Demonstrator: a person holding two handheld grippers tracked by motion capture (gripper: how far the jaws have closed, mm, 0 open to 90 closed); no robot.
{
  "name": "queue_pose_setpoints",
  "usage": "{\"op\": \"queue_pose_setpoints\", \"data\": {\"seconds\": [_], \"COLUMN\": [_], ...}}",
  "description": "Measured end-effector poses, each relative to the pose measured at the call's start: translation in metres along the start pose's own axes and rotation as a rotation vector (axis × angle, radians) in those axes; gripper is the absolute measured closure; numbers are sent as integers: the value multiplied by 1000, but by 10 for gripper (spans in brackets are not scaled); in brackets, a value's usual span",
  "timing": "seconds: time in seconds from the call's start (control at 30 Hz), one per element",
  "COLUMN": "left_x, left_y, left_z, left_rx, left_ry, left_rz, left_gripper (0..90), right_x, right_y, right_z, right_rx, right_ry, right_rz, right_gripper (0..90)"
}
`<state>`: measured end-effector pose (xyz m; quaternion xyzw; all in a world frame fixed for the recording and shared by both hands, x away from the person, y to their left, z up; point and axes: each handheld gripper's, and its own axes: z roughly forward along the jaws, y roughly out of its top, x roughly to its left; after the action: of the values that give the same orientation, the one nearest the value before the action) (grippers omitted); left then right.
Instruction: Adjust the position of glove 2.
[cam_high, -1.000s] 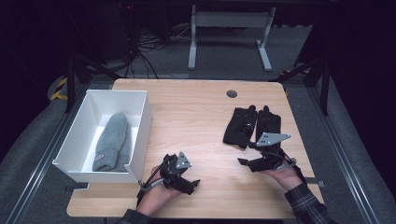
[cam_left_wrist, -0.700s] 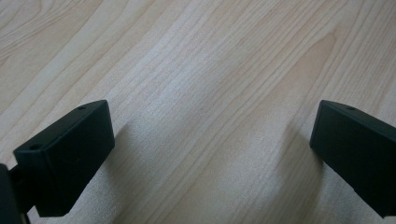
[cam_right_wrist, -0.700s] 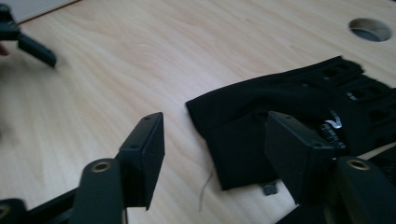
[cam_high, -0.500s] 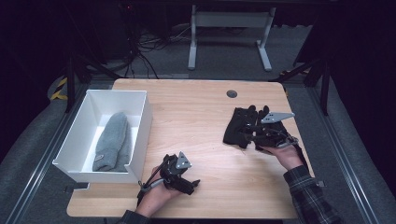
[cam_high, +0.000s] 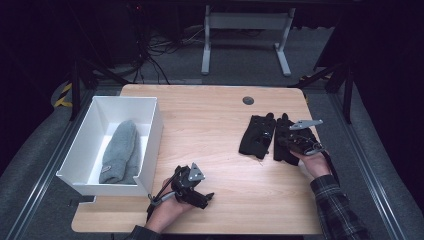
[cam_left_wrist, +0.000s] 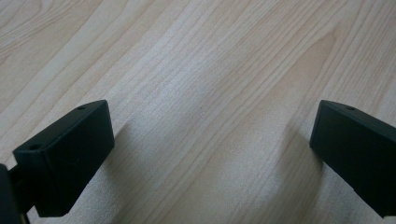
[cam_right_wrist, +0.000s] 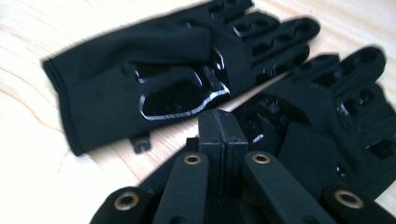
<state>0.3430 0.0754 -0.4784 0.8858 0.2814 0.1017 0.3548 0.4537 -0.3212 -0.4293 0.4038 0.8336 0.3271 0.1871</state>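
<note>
Two black gloves lie side by side on the right half of the wooden table, one on the left (cam_high: 257, 136) (cam_right_wrist: 140, 79) and one on the right (cam_high: 284, 145) (cam_right_wrist: 336, 116). My right gripper (cam_high: 290, 142) (cam_right_wrist: 223, 123) hovers low over the right glove's cuff, by the gap between the pair. Its jaws have just been closing and now meet pad to pad, and I see no fabric between them. My left gripper (cam_high: 206, 197) (cam_left_wrist: 210, 154) rests near the front edge, jaws wide apart over bare wood.
A white bin (cam_high: 152, 117) stands at the table's left side and holds a grey knitted item (cam_high: 120, 150). A round cable hole (cam_high: 248, 100) sits near the far edge. Bare wood spreads between the bin and the gloves.
My right hand has moved away from the front edge, onto the right glove, and its jaws have gone from open to shut. The left hand has stayed put.
</note>
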Motion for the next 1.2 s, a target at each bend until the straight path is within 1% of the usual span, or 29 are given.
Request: {"op": "queue_pose_setpoints", "data": {"seconds": [0.07, 0.1, 0.13, 0.17, 0.2, 0.3, 0.33, 0.47, 0.63, 0.67, 0.7, 0.73, 0.77, 0.8, 0.87, 0.9, 0.93, 1.03, 1.07, 1.17, 1.2], "left_x": [0, 0, 0, 0, 0, 0, 0, 0, 0, 0, 0, 0, 0, 0, 0, 0, 0, -1, -1, -1, -1], "left_y": [0, 0, 0, 0, 0, 0, 0, 0, 0, 0, 0, 0, 0, 0, 0, 0, 0, 0, 0, -1, 0], "left_z": [0, 0, 0, 0, 0, 0, 0, 0, 0, 0, 0, 0, 0, 0, 0, 0, 0, 0, 0, 0, 0], "left_rx": [0, 0, 0, 0, 0, 0, 1, 0, 1, 1, 1, 0, 0, 1, 2, 1, 1, 0, 0, 0, 0], "left_ry": [0, 0, 0, 0, 0, 0, -1, 0, 0, 0, 0, 0, 0, 0, 0, -1, -1, -1, 0, 0, -1], "left_rz": [0, 0, 0, 0, 0, 1, 0, 1, 0, -1, -1, 0, -1, 0, -2, 0, 0, 0, 0, 0, 0], "left_gripper": [1, 1, 1, 1, 1, 1, 1, 1, 2, 1, 2, 2, 2, 2, 2, 2, 2, 2, 2, 1, 2], "right_x": [-2, -2, -3, -3, -4, -3, -2, 2, 14, 17, 17, 23, 26, 26, 31, 37, 37, 44, 48, 52, 55], "right_y": [-4, -4, -5, -8, -9, -10, -12, -16, -23, -24, -24, -26, -28, -28, -31, -33, -33, -36, -38, -40, -41], "right_z": [5, 5, 8, 13, 15, 14, 13, 8, 0, -1, -1, -4, -6, -6, -9, -12, -12, -15, -17, -19, -20], "right_rx": [10, 10, 17, 40, 40, 38, 43, 50, 63, 66, 66, 72, 74, 74, 75, 78, 78, 82, 82, 83, 84], "right_ry": [-2, -2, 0, 2, 7, 11, 21, 35, 66, 66, 66, 79, 84, 84, 105, 115, 115, 135, 149, 159, 170], "right_rz": [-1, -1, 2, -2, -2, 3, 4, 1, -17, -21, -21, -33, -39, -39, -43, -53, -53, -66, -76, -80, -87], "right_gripper": [900, 900, 900, 900, 900, 900, 900, 900, 900, 900, 900, 900, 900, 900, 900, 900, 900, 900, 900, 900, 900]}}
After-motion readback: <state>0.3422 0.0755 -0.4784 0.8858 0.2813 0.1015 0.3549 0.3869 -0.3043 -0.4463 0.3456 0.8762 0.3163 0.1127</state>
